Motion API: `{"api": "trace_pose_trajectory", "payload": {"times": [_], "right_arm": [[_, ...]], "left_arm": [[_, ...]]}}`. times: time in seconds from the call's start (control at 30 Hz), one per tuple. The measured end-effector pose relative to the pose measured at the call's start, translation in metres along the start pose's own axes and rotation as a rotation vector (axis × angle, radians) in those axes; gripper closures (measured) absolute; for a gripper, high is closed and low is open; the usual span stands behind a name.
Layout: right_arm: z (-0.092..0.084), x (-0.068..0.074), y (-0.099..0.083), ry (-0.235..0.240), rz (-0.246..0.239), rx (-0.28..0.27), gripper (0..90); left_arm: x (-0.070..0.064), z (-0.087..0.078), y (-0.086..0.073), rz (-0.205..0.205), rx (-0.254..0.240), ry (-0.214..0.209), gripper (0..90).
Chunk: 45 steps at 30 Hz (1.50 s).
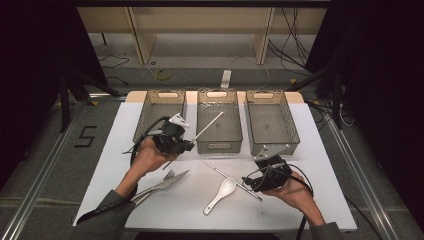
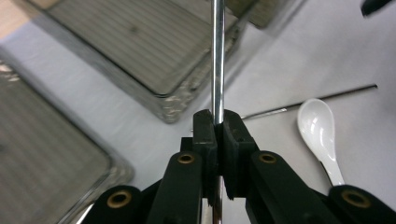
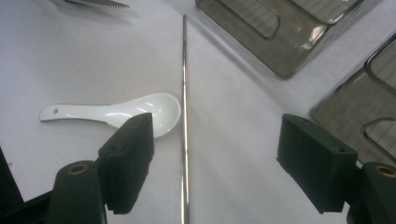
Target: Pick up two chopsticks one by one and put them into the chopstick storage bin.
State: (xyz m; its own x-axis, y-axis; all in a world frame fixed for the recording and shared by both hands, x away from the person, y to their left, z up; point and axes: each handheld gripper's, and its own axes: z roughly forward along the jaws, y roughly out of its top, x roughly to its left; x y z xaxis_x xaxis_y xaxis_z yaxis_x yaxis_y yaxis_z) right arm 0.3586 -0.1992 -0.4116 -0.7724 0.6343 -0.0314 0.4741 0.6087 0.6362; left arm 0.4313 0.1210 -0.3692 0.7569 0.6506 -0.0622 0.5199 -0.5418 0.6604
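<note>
Left gripper (image 2: 218,125) jaws clamped tight on a metal chopstick (image 2: 217,56); right gripper (image 3: 215,158) jaws wide open over the other chopstick (image 3: 184,116) on the desk (image 3: 70,56), gripping nothing.

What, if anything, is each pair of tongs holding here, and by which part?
The left tongs are shut on a thin shiny metal chopstick, gripped near one end. The right tongs are open and hold nothing; a second metal chopstick lies on the table between their jaws.

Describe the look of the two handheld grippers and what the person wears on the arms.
Both are black. The left gripper carries a pale grey three-cornered plate on top; the right gripper shows none. Each trails a black cable. Their blocky black fingers pivot on brass-coloured pins. Grey sleeves cover the forearms.
</note>
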Motion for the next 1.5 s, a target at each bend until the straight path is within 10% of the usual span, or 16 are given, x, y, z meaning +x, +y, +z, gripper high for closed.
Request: {"api": "trace_pose_trajectory", "payload": {"times": [0.67,1.5], "right_arm": [[0.004,0.01,-0.015,-0.003,0.022,-0.027,25.5],[0.002,0.013,-0.016,0.01,0.015,-0.055,24.6]], "left_arm": [[0.099,-0.043,-0.014,-0.224,-0.081,0.205,85.0],[0.133,-0.012,-0.01,-0.262,-0.117,0.297,84.7]]}}
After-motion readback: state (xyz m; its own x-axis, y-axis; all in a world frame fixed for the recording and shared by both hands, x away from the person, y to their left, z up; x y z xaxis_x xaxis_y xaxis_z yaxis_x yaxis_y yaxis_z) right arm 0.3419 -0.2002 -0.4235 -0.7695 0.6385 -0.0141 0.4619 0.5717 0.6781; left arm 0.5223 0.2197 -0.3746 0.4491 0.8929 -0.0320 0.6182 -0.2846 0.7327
